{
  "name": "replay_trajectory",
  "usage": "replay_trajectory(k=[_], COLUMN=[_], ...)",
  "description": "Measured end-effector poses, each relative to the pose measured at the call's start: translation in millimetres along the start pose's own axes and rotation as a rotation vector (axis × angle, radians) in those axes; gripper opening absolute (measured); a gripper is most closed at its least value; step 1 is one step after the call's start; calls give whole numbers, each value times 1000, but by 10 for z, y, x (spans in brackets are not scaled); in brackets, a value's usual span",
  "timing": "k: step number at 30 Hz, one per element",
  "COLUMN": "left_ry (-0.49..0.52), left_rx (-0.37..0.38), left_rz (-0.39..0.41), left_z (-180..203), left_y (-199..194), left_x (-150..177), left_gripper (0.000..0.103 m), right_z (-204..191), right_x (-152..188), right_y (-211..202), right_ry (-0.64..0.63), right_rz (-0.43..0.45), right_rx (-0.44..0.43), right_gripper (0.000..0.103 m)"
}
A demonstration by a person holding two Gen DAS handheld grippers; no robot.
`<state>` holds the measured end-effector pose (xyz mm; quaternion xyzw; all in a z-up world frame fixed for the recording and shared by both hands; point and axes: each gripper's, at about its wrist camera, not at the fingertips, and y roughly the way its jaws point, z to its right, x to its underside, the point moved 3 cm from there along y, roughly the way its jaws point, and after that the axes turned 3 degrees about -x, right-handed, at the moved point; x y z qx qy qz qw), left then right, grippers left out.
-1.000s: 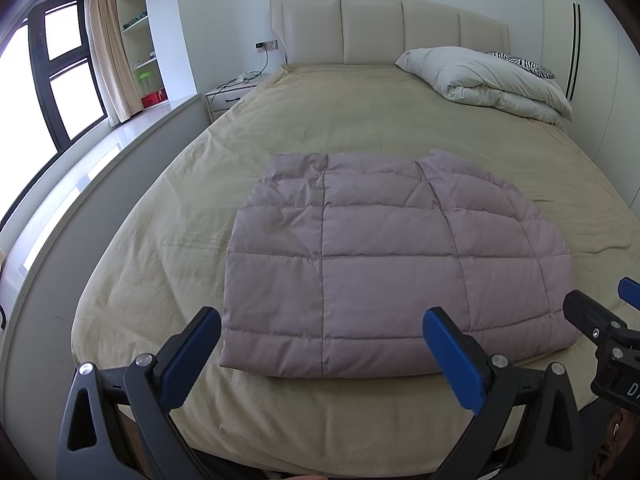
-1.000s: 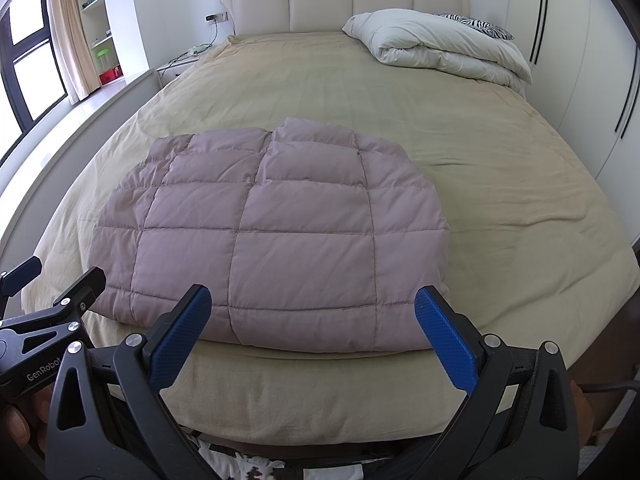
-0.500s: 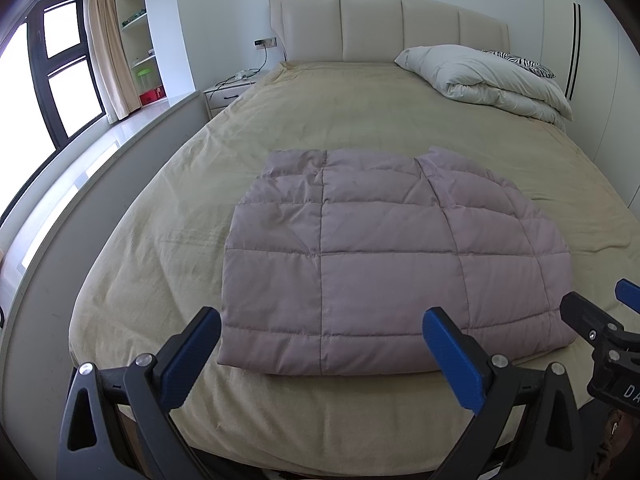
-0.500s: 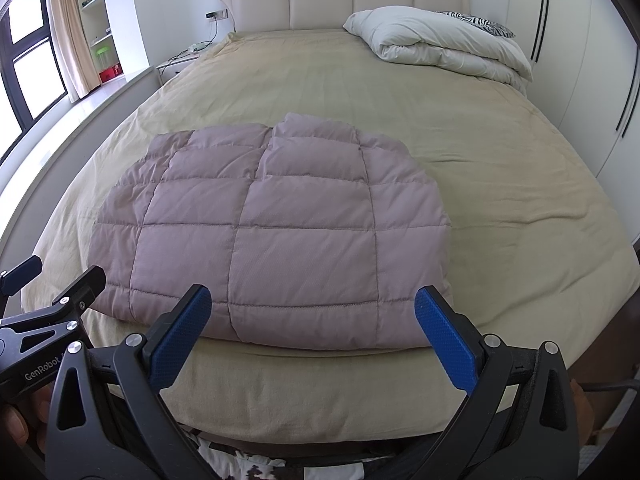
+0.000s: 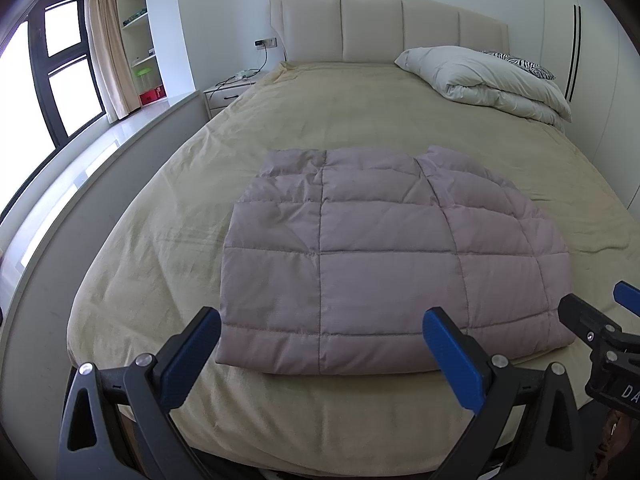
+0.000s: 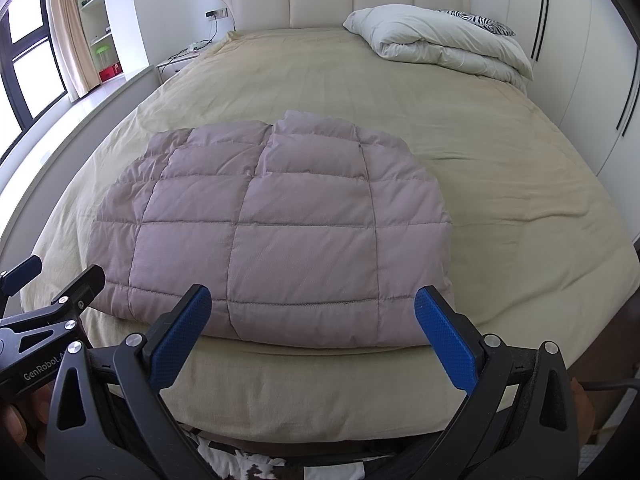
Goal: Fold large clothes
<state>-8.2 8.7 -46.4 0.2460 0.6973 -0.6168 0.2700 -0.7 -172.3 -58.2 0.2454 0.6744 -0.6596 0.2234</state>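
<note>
A mauve quilted down jacket point(image 5: 384, 256) lies folded into a flat rectangle on the beige bed point(image 5: 160, 248), near the foot edge. It also shows in the right wrist view point(image 6: 280, 232). My left gripper point(image 5: 324, 356) is open and empty, held just short of the jacket's near edge. My right gripper point(image 6: 312, 332) is open and empty, also just in front of the near edge. The right gripper shows at the right edge of the left wrist view point(image 5: 600, 332), and the left gripper shows at the left edge of the right wrist view point(image 6: 48, 296).
A folded white duvet point(image 5: 492, 80) and a zebra-print pillow point(image 5: 524, 65) lie at the head of the bed on the right. A nightstand point(image 5: 228, 92) stands at the far left. A low ledge point(image 5: 60, 248) runs along the bed's left side under the window.
Both grippers have drawn back slightly from the bed, so the jacket sits a little farther away. The jacket has not moved and both grippers stay open.
</note>
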Motion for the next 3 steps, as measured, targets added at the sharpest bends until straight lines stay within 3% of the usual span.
replay_trajectory(k=[3], left_ry=[1], left_rx=[0], left_rz=[1], left_z=[-4], left_y=[-4], left_x=[-1], left_gripper=[103], right_z=[3], right_x=[16], right_y=[13], right_ry=[-1], right_rz=[-3], right_rx=[0], right_gripper=[103])
